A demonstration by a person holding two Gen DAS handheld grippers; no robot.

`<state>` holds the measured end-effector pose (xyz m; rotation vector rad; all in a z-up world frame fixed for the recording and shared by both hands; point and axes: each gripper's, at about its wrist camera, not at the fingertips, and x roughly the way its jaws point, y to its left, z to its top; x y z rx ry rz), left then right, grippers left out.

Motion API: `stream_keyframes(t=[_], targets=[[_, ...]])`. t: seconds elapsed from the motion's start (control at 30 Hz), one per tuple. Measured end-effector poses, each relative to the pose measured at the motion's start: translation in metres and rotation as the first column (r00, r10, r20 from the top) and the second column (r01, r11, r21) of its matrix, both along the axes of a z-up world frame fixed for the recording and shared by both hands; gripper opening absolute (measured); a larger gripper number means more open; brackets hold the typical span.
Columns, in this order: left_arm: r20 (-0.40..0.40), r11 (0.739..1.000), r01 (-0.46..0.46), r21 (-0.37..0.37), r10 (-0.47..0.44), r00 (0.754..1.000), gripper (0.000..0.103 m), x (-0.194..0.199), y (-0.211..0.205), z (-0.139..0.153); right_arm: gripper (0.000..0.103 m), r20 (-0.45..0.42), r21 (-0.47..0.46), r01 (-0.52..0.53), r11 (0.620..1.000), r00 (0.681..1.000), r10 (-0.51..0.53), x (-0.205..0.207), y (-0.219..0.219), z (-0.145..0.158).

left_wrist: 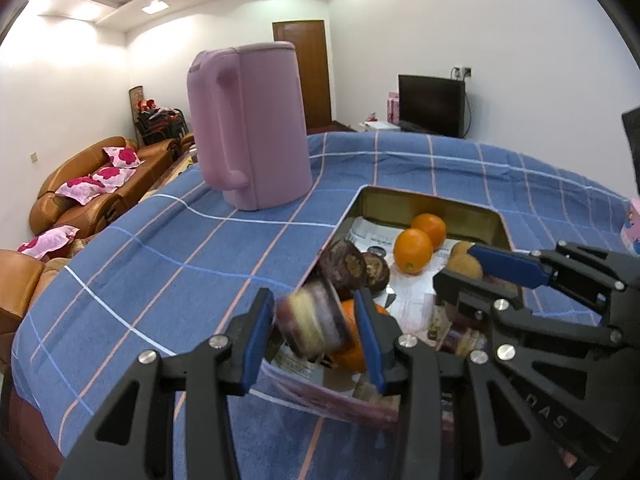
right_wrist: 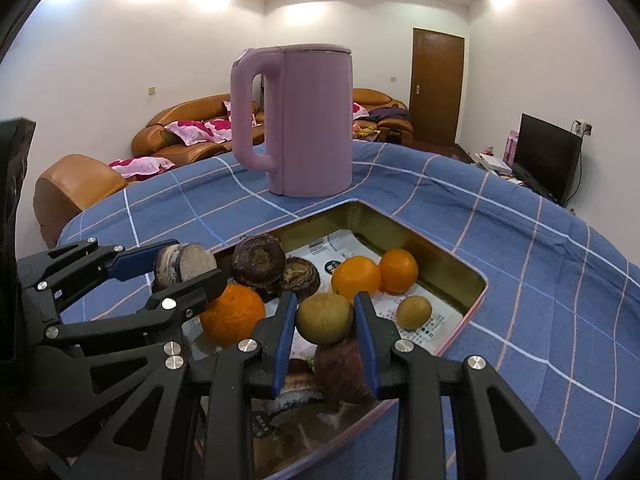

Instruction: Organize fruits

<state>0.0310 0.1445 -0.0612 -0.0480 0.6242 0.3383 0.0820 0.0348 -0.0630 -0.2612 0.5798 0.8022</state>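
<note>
**Both tools grip fruit over the tin**

The left tool (left_wrist: 316, 330) is clenched on a purple-skinned cut fruit (left_wrist: 314, 326) with a pale cut face, holding it just above the near left corner of the open tin (left_wrist: 404, 196). In the left wrist view this piece is blurred, so its kind cannot be told. The right tool (right_wrist: 325, 318) is clenched on a small brown-green round fruit (right_wrist: 325, 318), its blue pads (right_wrist: 285, 328) pressing both sides, and holds it over the near part of the tin.

The tin is a shallow rectangular box with gold inner walls and a printed paper lining. It sits on a worktop covered by a blue checked cloth (right_wrist: 520, 248). Inside lie two oranges (right_wrist: 376, 274) side by side toward the far right, a larger orange (right_wrist: 234, 314) near the left edge, two dark brown round fruits (right_wrist: 276, 266) touching each other beside it, and another small brown-green fruit (right_wrist: 414, 312) near the right wall. More dark fruit lies beneath the right tool.

A pink kettle (right_wrist: 304, 120) stands upright on the cloth just beyond the tin's far corner.
</note>
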Motion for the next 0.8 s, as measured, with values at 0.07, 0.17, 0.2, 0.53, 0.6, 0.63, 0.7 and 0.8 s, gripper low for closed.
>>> stream_keyframes(t=[0.07, 0.17, 0.2, 0.53, 0.6, 0.63, 0.7, 0.8], targets=[[0.004, 1.000, -0.005, -0.001, 0.006, 1.000, 0.048, -0.004, 0.001, 0.001, 0.036, -0.010, 0.013, 0.002, 1.000, 1.000, -0.002, 0.000, -0.003, 0.001], [0.012, 1.000, -0.015, -0.003, 0.015, 1.000, 0.060, -0.009, 0.002, 0.004, 0.042, -0.004, 0.016, 0.013, 1.000, 1.000, -0.013, -0.002, -0.007, 0.002], [0.015, 1.000, -0.016, -0.002, 0.016, 1.000, 0.065, -0.010, 0.002, 0.004, 0.042, -0.003, 0.019, 0.013, 1.000, 1.000, -0.013, -0.004, -0.009, 0.002], [0.097, 1.000, 0.013, -0.004, -0.013, 0.995, 0.077, -0.031, -0.011, 0.026, 0.050, 0.020, 0.052, 0.058, 0.997, 0.998, -0.060, -0.023, -0.040, 0.016], [0.111, 1.000, 0.017, 0.002, -0.017, 0.994, 0.077, -0.034, -0.014, 0.030, 0.050, 0.028, 0.062, 0.074, 0.995, 0.997, -0.076, -0.027, -0.049, 0.020], [0.114, 1.000, 0.018, 0.001, -0.018, 0.993, 0.077, -0.035, -0.014, 0.031, 0.050, 0.032, 0.065, 0.080, 0.995, 0.996, -0.083, -0.029, -0.052, 0.021], [0.121, 1.000, 0.021, -0.004, -0.020, 0.992, 0.077, -0.037, -0.016, 0.033, 0.050, 0.039, 0.078, 0.100, 0.992, 0.994, -0.103, -0.033, -0.062, 0.025], [0.122, 1.000, 0.026, 0.002, -0.026, 0.992, 0.077, -0.038, -0.021, 0.035, 0.050, 0.042, 0.088, 0.115, 0.989, 0.992, -0.119, -0.037, -0.071, 0.029]])
